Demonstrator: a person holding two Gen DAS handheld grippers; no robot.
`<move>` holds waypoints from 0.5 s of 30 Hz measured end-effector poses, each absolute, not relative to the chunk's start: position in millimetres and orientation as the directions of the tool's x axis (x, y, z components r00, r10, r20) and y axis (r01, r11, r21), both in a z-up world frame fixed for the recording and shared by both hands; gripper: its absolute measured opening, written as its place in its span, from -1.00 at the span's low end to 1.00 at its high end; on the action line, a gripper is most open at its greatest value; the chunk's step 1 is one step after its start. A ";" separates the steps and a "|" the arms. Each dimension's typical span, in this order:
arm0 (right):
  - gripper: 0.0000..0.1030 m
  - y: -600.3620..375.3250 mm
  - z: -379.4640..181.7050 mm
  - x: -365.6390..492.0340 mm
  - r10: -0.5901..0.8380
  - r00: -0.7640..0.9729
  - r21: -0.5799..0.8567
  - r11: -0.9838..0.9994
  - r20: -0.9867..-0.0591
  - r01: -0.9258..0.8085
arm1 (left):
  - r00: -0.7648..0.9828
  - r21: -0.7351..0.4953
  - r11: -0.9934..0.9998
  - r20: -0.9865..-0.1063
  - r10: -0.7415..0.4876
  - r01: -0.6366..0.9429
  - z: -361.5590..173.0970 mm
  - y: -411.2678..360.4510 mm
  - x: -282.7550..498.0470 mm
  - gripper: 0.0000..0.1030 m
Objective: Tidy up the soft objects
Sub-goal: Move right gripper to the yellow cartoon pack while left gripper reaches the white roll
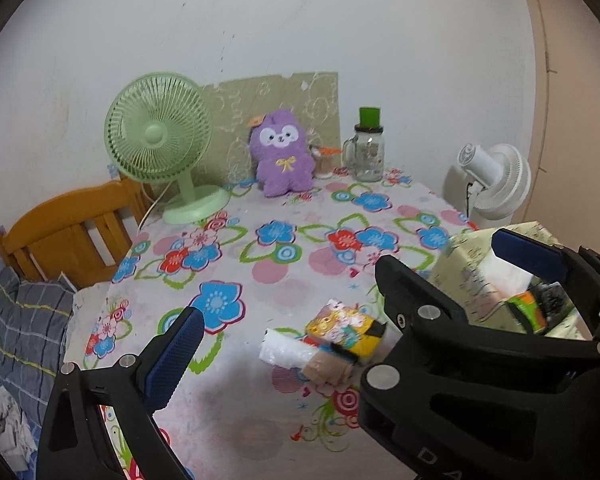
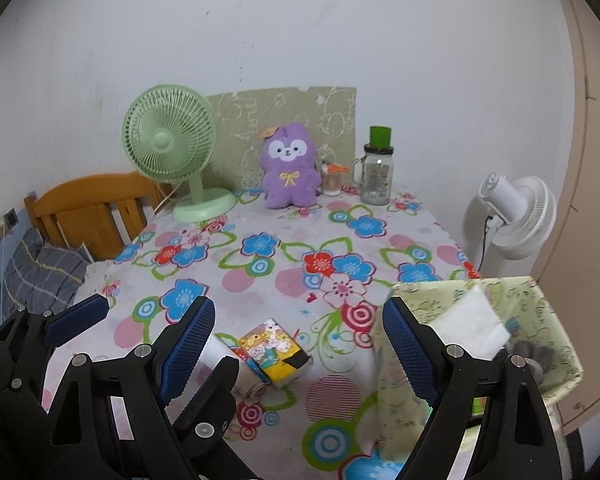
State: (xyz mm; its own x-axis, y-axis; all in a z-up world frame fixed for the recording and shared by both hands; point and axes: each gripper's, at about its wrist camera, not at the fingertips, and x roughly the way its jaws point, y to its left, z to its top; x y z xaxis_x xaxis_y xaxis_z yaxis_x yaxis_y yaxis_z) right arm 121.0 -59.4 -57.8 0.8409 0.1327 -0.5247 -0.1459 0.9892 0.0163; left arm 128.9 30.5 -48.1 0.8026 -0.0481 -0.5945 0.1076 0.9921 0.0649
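- The right gripper (image 2: 296, 344) hovers over the surface's near edge, its fingers (image 2: 188, 344) wide apart and gripping nothing.
- The left gripper (image 1: 288, 320) has its fingers likewise spread, empty.
- The yellow tissue pack (image 2: 276, 354) lies between the right fingers, beside a beige roll (image 2: 252, 384).
- The fabric basket (image 2: 540, 320) sits at the right edge.
- A purple plush (image 2: 288, 168) stands at the far edge.
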 end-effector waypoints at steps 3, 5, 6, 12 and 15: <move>0.71 -52.8 -68.4 129.8 0.142 0.833 0.021 0.988 -0.535 -0.156 | 0.787 0.064 0.994 -0.616 -0.031 0.090 -59.7 38.7 138.3 0.96; 0.71 -49.6 -75.8 135.8 0.150 0.822 0.028 0.986 -0.550 -0.162 | 0.776 0.058 0.995 -0.630 -0.029 0.084 -67.0 42.5 143.4 0.96; 0.71 -47.7 -79.9 138.9 0.155 0.816 0.032 0.986 -0.557 -0.166 | 0.772 0.054 0.995 -0.635 -0.030 0.083 -70.2 44.1 145.2 0.96; 0.71 -41.6 -101.7 154.9 0.151 0.789 0.042 0.987 -0.595 -0.157 | 0.739 0.027 0.996 -0.673 -0.043 0.083 -90.7 50.3 158.8 0.96; 0.71 -40.6 -112.0 160.8 0.149 0.779 0.046 0.987 -0.609 -0.154 | 0.725 0.023 0.996 -0.687 -0.044 0.082 -100.3 51.5 164.2 0.96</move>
